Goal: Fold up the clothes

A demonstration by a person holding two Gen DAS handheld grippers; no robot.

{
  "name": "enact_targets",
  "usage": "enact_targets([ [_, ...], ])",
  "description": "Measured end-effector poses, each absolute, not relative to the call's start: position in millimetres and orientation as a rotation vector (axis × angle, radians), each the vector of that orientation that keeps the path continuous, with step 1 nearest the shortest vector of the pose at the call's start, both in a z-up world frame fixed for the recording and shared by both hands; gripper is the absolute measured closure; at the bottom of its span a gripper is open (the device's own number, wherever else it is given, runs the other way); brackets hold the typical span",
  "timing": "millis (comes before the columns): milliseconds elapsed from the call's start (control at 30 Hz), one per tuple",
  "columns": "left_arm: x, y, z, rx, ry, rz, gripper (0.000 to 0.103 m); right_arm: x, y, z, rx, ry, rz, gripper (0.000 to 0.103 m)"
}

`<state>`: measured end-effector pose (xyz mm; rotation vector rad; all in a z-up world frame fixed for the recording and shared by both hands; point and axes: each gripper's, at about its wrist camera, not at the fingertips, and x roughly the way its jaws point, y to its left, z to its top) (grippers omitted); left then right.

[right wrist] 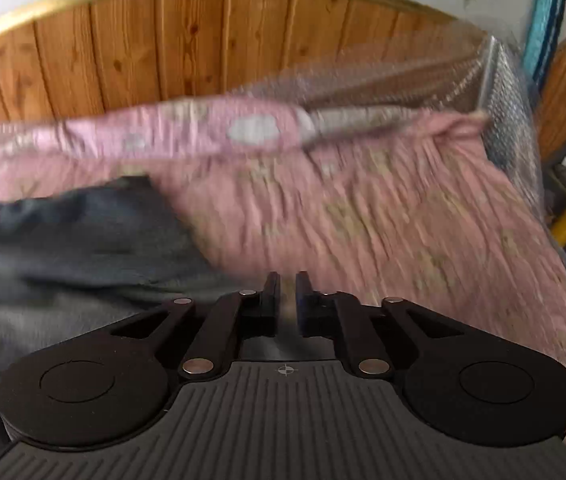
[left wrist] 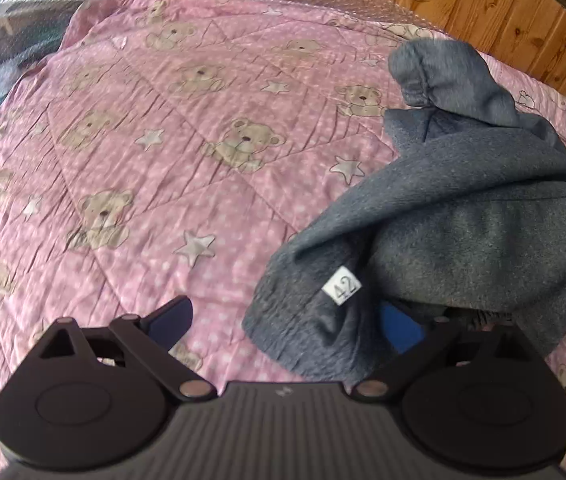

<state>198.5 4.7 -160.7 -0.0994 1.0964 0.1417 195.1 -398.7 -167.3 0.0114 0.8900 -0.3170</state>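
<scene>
The left tongs are spread wide, one finger tucked under the rumpled grey garment, apparently to take its hem near the size tag; nothing is pinched. The right tongs are kept to a narrow empty slit just beside the garment. The garment is heaped on the bed's pink bear-print quilt, against wooden panelling. No container is seen.

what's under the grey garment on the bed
The grey garment lies crumpled on the pink teddy-bear quilt. Its near edge drapes over the left gripper's blue-padded finger. Whatever else lies beneath the folds is covered.
</scene>
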Motion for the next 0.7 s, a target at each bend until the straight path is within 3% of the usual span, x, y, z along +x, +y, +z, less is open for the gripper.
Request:
enact_targets([
  [33,204.6,1.5,-162.3,-0.076,1.087,0.128,0.001,185.0,-397.8,-175.5,0.036,0.905,-0.311,0.087],
  [67,210.8,-1.8,-163.8,-0.052,1.077,0.115,0.005,176.8,-396.6,-184.1,0.056,0.917,-0.303,0.078],
  [100,217.6,-3.5,-163.2,-0.049,1.075,0.066,0.035,169.7,-395.2,-192.8,0.074,0.928,-0.295,0.065],
  [133,224.7,-4.5,-161.8,-0.054,1.077,0.003,0.059,163.9,-393.7,-199.3,0.088,0.938,-0.284,0.061],
  [167,233.4,-2.6,-156.4,-0.081,1.085,-0.042,0.096,160.3,-392.1,-202.4,0.097,0.951,-0.273,0.059],
  [233,249.4,18.6,-112.7,-0.216,0.99,-0.077,0.096,155.6,-389.9,-204.1,0.107,0.958,-0.267,0.059],
  [333,255.4,79.6,-0.8,-0.418,0.739,-0.063,0.097,154.0,-397.4,-195.9,0.098,0.913,-0.305,0.049],
  [467,229.8,146.5,112.9,-0.402,0.496,0.138,0.097,158.9,-402.9,-194.9,0.068,0.905,-0.337,0.04],
  [567,236.3,169.5,100.7,-0.271,0.603,0.284,0.096,160.7,-396.5,-201.6,0.046,0.937,-0.327,0.034],
  [700,236.7,174.4,-8.7,-0.148,0.954,0.333,0.085,159.5,-375.4,-215.7,0.022,1.003,-0.273,0.033],
])
